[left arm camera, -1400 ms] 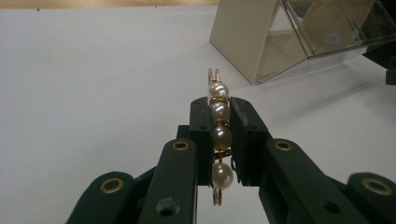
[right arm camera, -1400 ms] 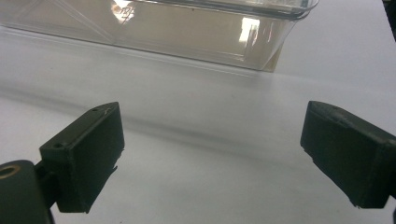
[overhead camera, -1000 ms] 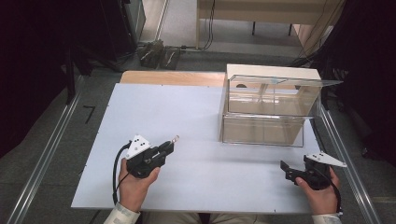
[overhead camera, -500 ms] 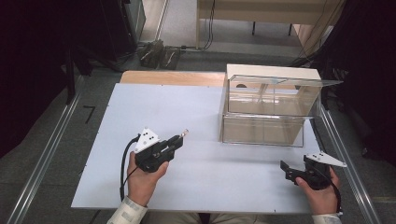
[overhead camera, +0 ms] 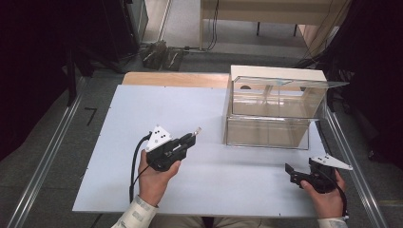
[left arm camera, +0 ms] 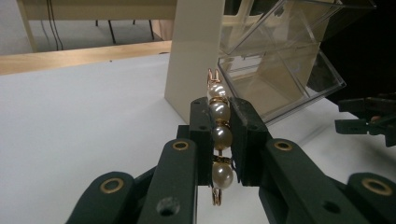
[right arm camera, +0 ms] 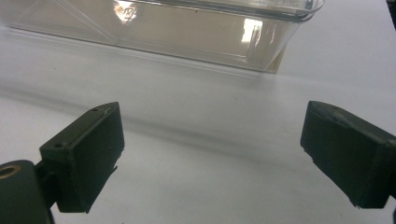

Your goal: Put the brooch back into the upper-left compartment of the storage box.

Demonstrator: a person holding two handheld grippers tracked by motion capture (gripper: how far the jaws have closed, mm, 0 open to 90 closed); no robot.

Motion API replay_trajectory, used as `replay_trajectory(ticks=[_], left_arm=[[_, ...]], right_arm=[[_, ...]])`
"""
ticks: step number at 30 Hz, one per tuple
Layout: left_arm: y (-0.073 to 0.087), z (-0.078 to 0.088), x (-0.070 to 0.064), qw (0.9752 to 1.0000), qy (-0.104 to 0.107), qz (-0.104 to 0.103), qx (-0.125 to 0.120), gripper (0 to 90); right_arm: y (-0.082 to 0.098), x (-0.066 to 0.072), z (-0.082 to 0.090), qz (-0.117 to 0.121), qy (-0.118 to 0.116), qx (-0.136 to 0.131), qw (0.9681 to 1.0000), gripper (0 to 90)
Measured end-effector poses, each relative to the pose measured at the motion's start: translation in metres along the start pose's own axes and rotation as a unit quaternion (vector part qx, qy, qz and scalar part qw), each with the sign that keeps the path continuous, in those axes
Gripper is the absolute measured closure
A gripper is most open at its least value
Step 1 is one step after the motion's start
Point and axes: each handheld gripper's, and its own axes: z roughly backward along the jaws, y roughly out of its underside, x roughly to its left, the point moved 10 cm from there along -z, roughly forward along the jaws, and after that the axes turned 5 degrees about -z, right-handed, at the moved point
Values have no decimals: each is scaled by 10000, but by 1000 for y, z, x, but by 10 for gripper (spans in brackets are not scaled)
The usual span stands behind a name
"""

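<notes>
The left gripper (overhead camera: pixel 190 139) was closed on a pearl hair clip (left arm camera: pixel 219 135), a short row of white pearls on a gold-coloured frame. In the left gripper view the two black jaws pressed the clip from both sides, and its gold tip stood out past the jaw ends toward the clear box. In the high view this gripper was in the air above the middle part of the white tabletop (overhead camera: pixel 123 118), somewhat nearer to the near edge, and the tip of the clip (overhead camera: pixel 197 130) pointed to the right and away from the person, toward the clear plastic box (overhead camera: pixel 271 114). The box stood in the far right corner area of the tabletop; it had two transparent levels with a cream-coloured back wall, and the lid of the upper level was lifted. The clip was near the left side of the box but not touching it. The right gripper (overhead camera: pixel 291 172) was held low near the near right corner of the tabletop, well apart from the left one. In the right gripper view its jaws stood wide apart with bare tabletop between them, and the lower front wall of the box (right arm camera: pixel 187 42) was ahead of them.
</notes>
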Motion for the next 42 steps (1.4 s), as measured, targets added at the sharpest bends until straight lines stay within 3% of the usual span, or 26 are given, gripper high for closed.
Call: replay_trajectory(ticks=[4,15,42], left_arm=[[-4,-5,-6,10000,64,-62,-30,802],[-16,-13,-16,9996,209,3,-194,802],[-41,-28,-29,9986,336,-98,-398,802]], right_arm=[[0,0,0,3,-6,-4,10000,47],[0,0,0,3,-14,12,10000,47],[0,0,-1,-10,-41,12,10000,47]])
